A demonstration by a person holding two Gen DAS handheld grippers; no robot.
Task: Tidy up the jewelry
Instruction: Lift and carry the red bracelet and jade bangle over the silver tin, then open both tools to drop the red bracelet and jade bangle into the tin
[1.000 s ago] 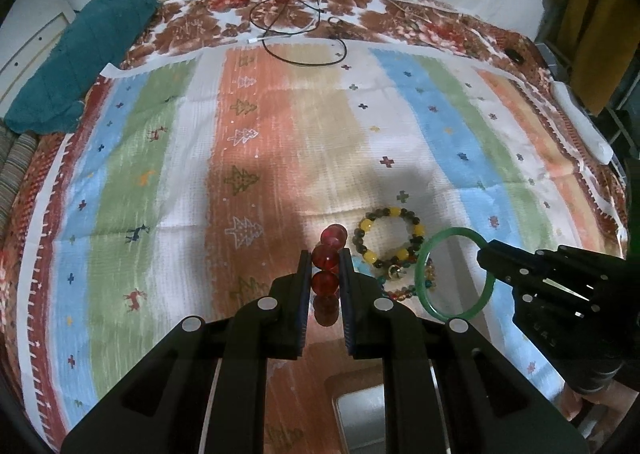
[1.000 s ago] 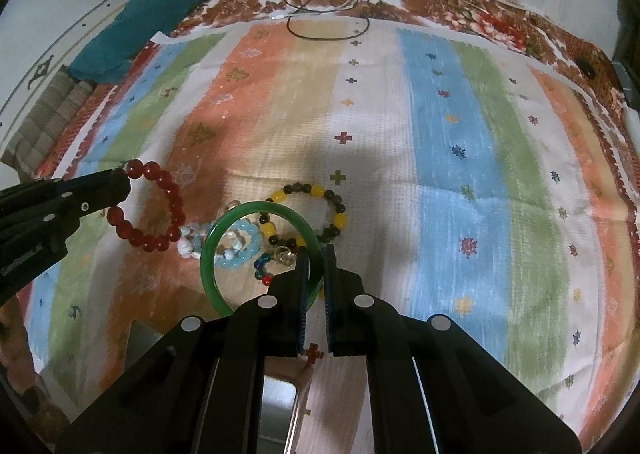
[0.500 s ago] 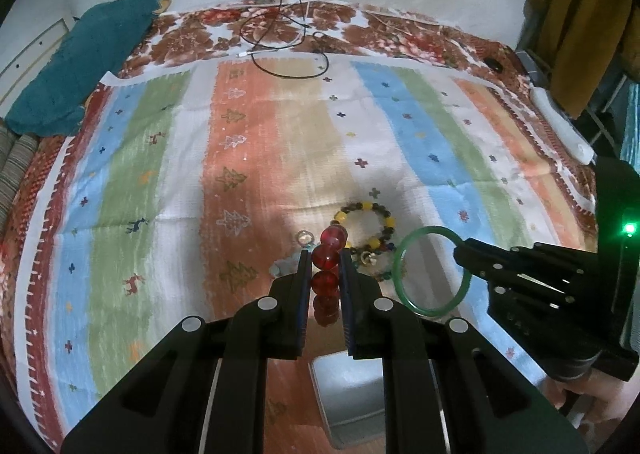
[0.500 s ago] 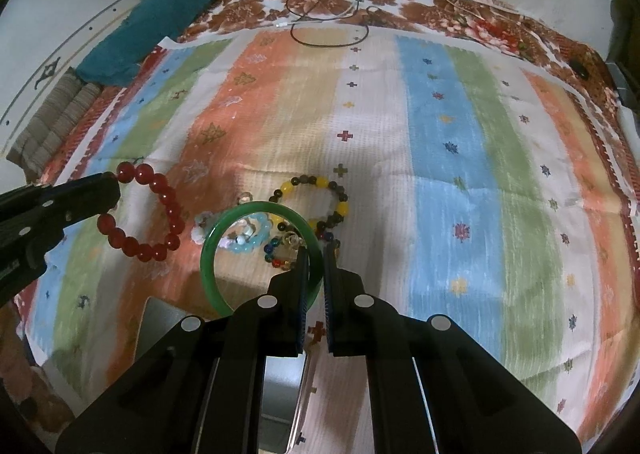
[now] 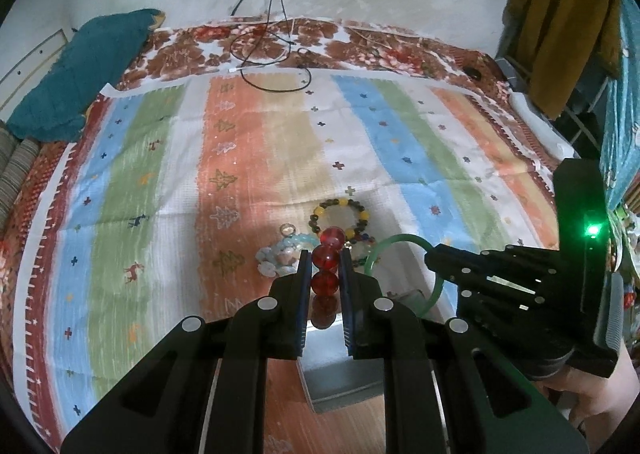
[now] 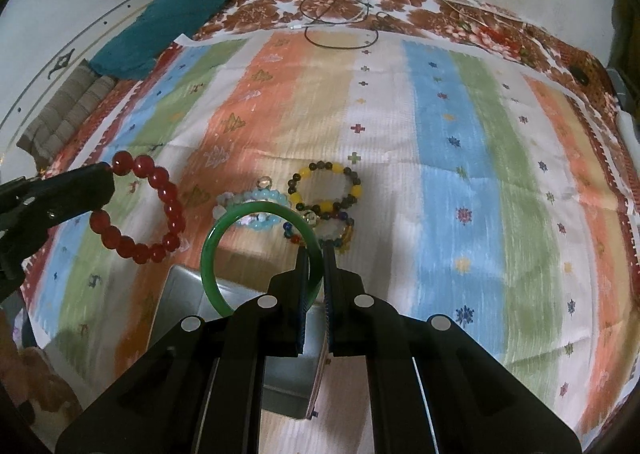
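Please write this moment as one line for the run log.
left gripper: shut on red bracelet | right gripper: shut on green bangle | both held above grey box | other bracelets on cloth

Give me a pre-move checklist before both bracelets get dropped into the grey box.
1. Left gripper clamps the red bead bracelet: ok.
2. Right gripper clamps the green bangle by its rim: ok.
3. Grey box sits below both grippers: ok.
4. Box is open and has room: cannot tell, its inside is mostly hidden.
5. The two grippers are apart: ok.
6. Yellow-and-dark bead bracelet and pale blue bracelet lie on the striped cloth, outside the box: ok.
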